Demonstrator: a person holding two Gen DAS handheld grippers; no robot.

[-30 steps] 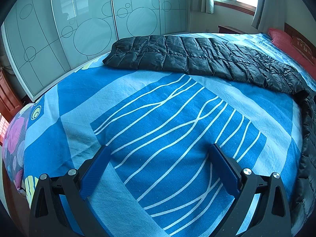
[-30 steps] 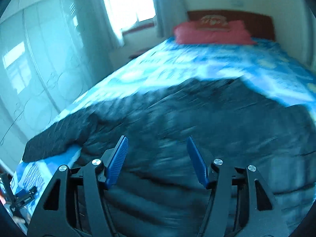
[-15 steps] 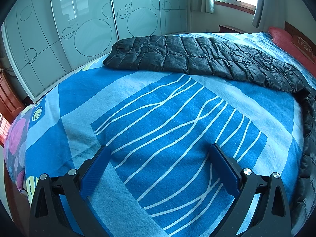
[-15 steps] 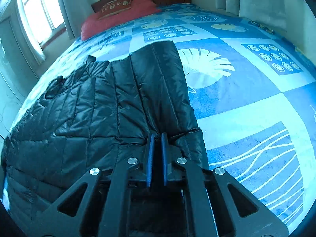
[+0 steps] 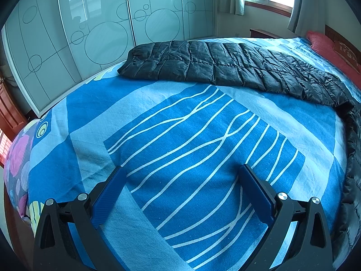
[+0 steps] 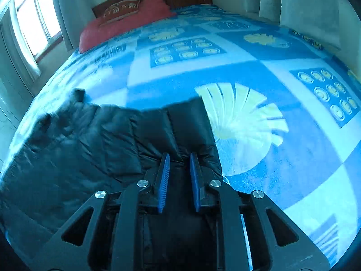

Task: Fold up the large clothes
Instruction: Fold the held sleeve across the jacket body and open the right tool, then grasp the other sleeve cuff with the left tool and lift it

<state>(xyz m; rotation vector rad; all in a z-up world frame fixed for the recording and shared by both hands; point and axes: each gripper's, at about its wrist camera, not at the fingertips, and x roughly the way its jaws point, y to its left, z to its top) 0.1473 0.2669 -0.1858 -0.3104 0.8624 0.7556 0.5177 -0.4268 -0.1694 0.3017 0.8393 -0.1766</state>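
Two grippers are showing in the pictures. Your left gripper (image 5: 180,192) is hanging over the blue bedsheet (image 5: 180,135) with its blue fingers (image 5: 108,194) spread wide and holding nothing. The black quilted jacket (image 5: 225,67) is lying across the far part of the bed and is running down the right edge. Your right gripper (image 6: 179,171) is sitting over the near hem of the jacket (image 6: 90,140); its fingers are standing a little apart, with dark cloth between them, and I cannot tell if they are pinching it. Far away, a red pillow (image 6: 126,20) is leaning near the headboard.
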